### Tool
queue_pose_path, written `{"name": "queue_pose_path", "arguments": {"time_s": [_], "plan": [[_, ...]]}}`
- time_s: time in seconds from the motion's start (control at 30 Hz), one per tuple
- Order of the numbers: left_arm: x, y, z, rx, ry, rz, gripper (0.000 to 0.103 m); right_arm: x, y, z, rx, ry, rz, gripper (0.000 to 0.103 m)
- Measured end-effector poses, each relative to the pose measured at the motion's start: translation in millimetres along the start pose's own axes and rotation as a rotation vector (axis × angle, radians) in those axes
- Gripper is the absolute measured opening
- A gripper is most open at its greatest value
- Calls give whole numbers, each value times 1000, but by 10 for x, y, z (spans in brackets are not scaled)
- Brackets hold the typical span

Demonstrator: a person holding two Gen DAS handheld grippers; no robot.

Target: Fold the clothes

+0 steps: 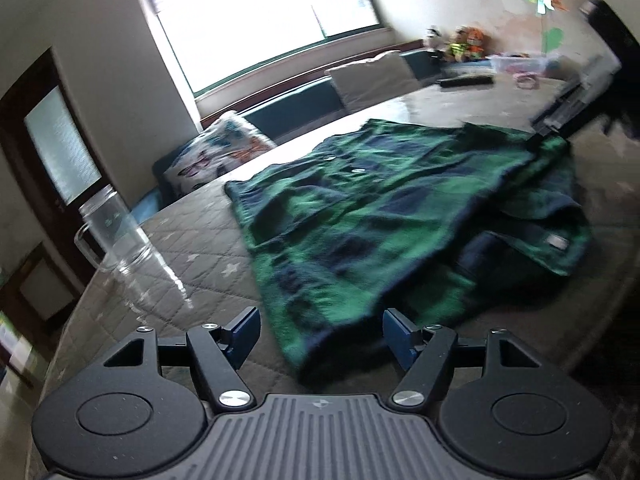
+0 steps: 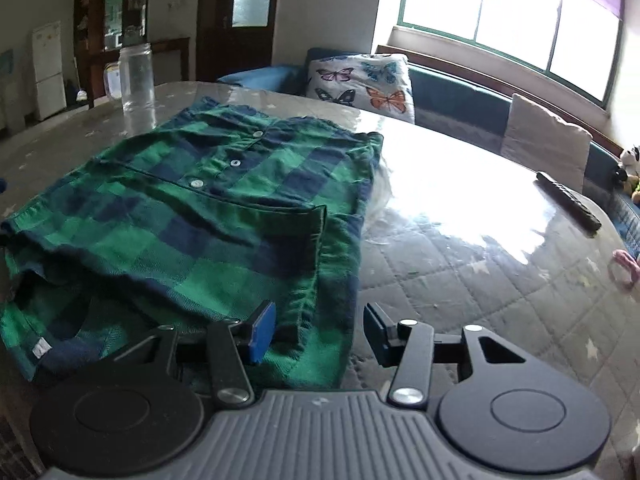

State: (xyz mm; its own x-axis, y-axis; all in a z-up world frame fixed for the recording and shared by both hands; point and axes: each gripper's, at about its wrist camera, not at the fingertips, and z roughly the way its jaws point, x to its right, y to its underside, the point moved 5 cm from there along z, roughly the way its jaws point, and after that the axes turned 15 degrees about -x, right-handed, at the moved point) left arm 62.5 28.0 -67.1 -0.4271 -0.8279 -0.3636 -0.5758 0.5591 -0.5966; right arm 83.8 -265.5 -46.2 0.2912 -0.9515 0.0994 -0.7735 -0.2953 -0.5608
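A green and navy checked shirt (image 1: 380, 208) (image 2: 200, 208) lies partly folded on the quilted table top (image 2: 480, 280), buttons facing up. My left gripper (image 1: 322, 332) is open just above the table, and the shirt's near corner lies between its blue pads without being pinched. My right gripper (image 2: 320, 332) is open too; its left pad hangs over the shirt's near hem and its right pad over bare table. In the left wrist view the right gripper (image 1: 560, 112) shows blurred at the shirt's far corner.
A clear glass mug (image 1: 116, 236) (image 2: 138, 80) stands near the shirt by the table's edge. A black remote (image 2: 568, 200) and a pink item (image 2: 624, 268) lie toward the other side. A bench holds a butterfly pillow (image 2: 360, 80) under the window.
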Motion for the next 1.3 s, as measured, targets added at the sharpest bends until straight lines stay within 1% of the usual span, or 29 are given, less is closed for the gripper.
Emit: {"name": "queue_pose_path", "arguments": {"time_s": [0.07, 0.17, 0.3, 0.4, 0.53, 0.57, 0.77, 0.93, 1.03, 1.07, 1.1, 1.2, 1.3], "plan": [[83, 3, -14, 4, 18, 37, 71, -39, -28, -64, 29, 0, -15, 50], [217, -4, -12, 5, 45, 89, 71, -151, -95, -103, 57, -25, -51, 50], [344, -30, -15, 16, 75, 120, 71, -411, -225, -30, 65, -91, -109, 51], [414, -51, -25, 32, 94, 139, 71, -602, -269, 62, 51, -143, -144, 51], [496, -79, -32, 55, 118, 166, 71, -672, -177, 97, 17, -146, -171, 52], [510, -86, -29, 61, 126, 170, 71, -670, -145, 90, 10, -144, -174, 55], [602, -140, -18, 93, 155, 207, 69, -573, -70, -25, 0, -126, -163, 57], [648, -156, -16, 103, 187, 230, 54, -480, -39, -118, 9, -134, -146, 58], [659, -160, -10, 102, 212, 234, 43, -437, -16, -177, 20, -132, -150, 61], [661, -160, -8, 102, 223, 235, 34, -422, -6, -198, 22, -131, -151, 61], [663, -162, -8, 102, 234, 232, 28, -408, 4, -217, 25, -130, -152, 61], [627, -192, -24, 108, 252, 203, 20, -371, 60, -269, 22, -127, -166, 61], [534, -260, -61, 117, 272, 151, 16, -350, 134, -310, 11, -120, -192, 61]]}}
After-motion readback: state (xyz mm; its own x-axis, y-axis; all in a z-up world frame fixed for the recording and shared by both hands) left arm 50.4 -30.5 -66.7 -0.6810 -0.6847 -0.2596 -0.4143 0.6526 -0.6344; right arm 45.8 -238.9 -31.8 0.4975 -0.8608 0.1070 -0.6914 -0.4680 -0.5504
